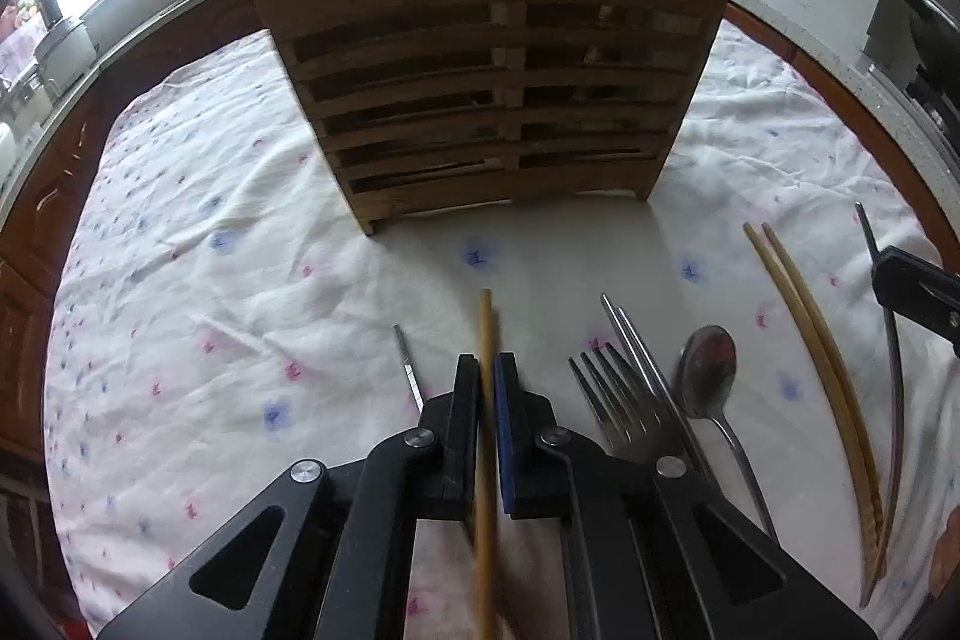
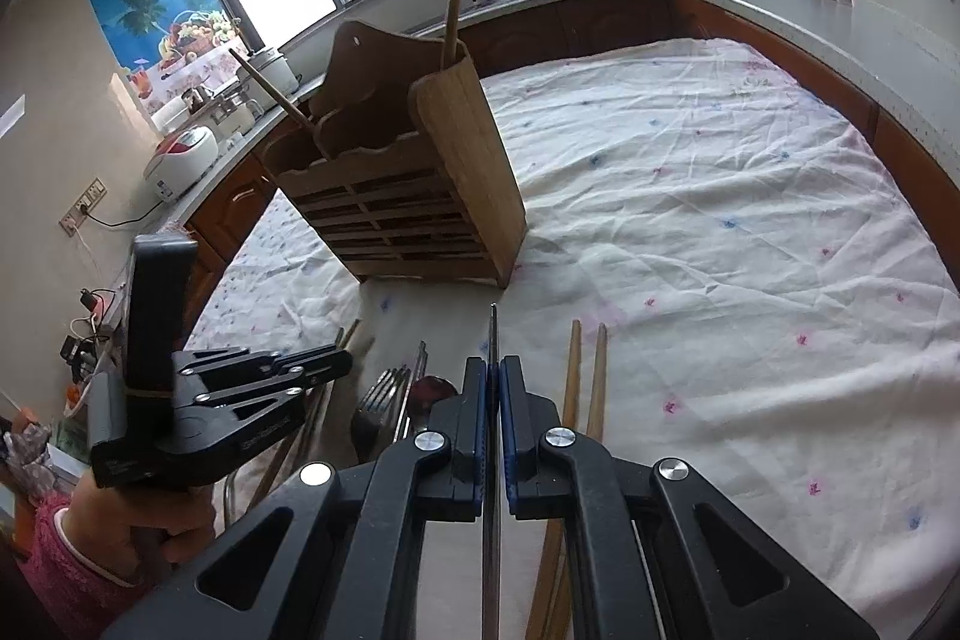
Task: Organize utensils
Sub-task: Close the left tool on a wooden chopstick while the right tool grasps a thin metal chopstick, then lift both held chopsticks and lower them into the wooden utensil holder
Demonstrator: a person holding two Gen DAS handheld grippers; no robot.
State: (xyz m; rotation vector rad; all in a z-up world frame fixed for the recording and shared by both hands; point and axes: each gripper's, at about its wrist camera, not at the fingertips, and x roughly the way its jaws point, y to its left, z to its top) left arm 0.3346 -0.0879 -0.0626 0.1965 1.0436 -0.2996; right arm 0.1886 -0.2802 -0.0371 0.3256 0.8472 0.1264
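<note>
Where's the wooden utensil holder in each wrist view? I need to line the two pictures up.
Left wrist view: the wooden utensil holder stands top centre, slatted front facing the camera, straight beyond the left hand-held gripper.
Right wrist view: the holder stands left of centre, seen at an angle with its side panel showing, beyond and left of the right hand-held gripper.
Shared landmark: the floral cloth it stands on.

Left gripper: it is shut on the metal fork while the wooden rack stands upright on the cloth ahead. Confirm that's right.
Not the fork. The left gripper is shut on a wooden chopstick; the metal fork lies loose on the cloth beside it, as the left wrist view shows. The wooden rack does stand upright ahead.
</note>
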